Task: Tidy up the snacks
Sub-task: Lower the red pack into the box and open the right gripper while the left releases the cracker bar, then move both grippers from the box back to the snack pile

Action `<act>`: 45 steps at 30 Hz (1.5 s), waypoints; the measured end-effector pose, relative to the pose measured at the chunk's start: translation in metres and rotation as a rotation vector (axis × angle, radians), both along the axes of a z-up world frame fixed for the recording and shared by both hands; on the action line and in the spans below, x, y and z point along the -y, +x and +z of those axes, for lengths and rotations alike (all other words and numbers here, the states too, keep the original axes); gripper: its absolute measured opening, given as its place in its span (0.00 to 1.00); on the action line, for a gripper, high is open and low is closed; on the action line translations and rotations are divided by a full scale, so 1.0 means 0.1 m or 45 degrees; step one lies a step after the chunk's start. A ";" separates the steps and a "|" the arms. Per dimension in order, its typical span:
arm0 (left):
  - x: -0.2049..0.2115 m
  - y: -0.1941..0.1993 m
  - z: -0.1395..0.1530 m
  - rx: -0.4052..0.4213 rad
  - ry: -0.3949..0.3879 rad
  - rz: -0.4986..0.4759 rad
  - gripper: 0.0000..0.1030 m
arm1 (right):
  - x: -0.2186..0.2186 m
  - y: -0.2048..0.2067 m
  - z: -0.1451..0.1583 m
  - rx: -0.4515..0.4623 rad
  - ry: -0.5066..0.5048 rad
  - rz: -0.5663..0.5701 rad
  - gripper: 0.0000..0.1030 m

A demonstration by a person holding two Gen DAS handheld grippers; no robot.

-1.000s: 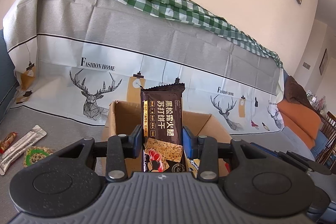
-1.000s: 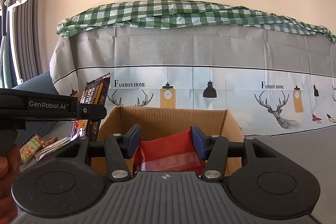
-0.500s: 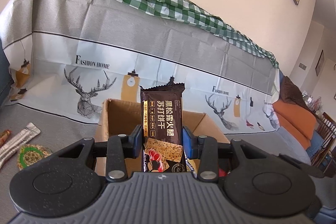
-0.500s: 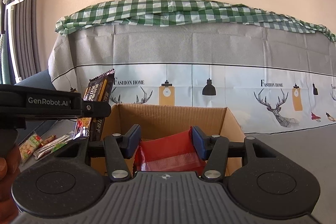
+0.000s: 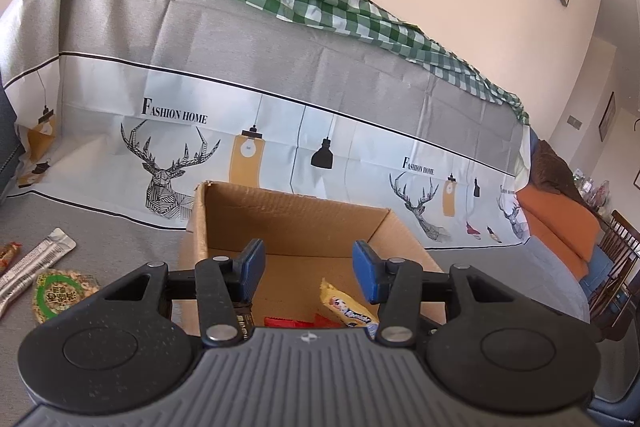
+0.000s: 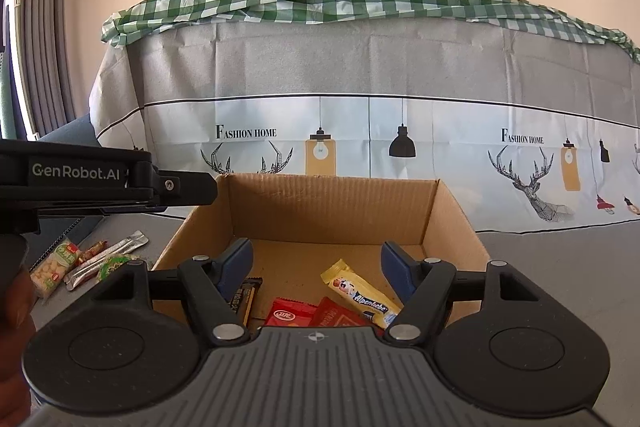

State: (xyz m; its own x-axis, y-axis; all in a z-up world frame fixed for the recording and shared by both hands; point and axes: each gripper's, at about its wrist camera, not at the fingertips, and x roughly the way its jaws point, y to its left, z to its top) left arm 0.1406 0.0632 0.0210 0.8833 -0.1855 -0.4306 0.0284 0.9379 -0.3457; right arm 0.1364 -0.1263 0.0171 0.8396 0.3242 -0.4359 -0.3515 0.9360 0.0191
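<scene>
Jaws of left gripper (image 5: 308, 269) and right gripper (image 6: 316, 269) are opening, nothing between them, both above the box (image 6: 452, 215). Snacks lie inside: yellow bar (image 6: 362, 294), red packs (image 6: 292, 313).

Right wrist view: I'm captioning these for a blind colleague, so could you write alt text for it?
The right gripper, jaws opening and empty, hovers over an open cardboard box holding a yellow candy pack, red packets and a dark bar. More snacks lie left of the box, below the left gripper.
</scene>
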 end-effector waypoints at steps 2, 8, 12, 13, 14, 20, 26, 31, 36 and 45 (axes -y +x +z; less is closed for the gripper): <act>-0.01 -0.01 0.01 0.000 0.011 0.006 0.51 | -0.02 0.00 0.00 -0.008 0.007 0.003 0.71; -0.10 -0.04 0.01 -0.031 0.041 0.049 0.51 | -0.13 -0.01 -0.03 -0.026 0.002 0.011 0.71; -0.18 -0.07 0.03 -0.031 0.038 0.069 0.51 | -0.21 -0.03 -0.04 -0.034 -0.001 0.020 0.71; -0.20 -0.08 0.03 -0.031 0.039 0.072 0.51 | -0.23 -0.04 -0.04 -0.038 -0.003 0.021 0.71; -0.22 -0.09 0.04 -0.031 0.041 0.075 0.51 | -0.25 -0.04 -0.05 -0.041 -0.004 0.023 0.71; -0.34 -0.15 0.07 -0.028 0.039 0.097 0.51 | -0.40 -0.08 -0.07 -0.048 -0.011 0.039 0.71; -0.50 -0.24 0.11 -0.025 0.051 0.131 0.46 | -0.58 -0.13 -0.10 -0.050 -0.012 0.057 0.70; -0.78 -0.33 0.09 -0.079 0.086 0.234 0.28 | -0.75 -0.19 -0.09 -0.037 0.058 0.092 0.34; -1.20 -0.40 -0.01 -0.205 0.111 0.422 0.26 | -1.01 -0.28 -0.08 -0.021 0.110 0.163 0.30; -1.74 -0.54 -0.37 -0.381 0.269 0.635 0.26 | -1.53 -0.41 -0.15 -0.034 0.152 0.313 0.30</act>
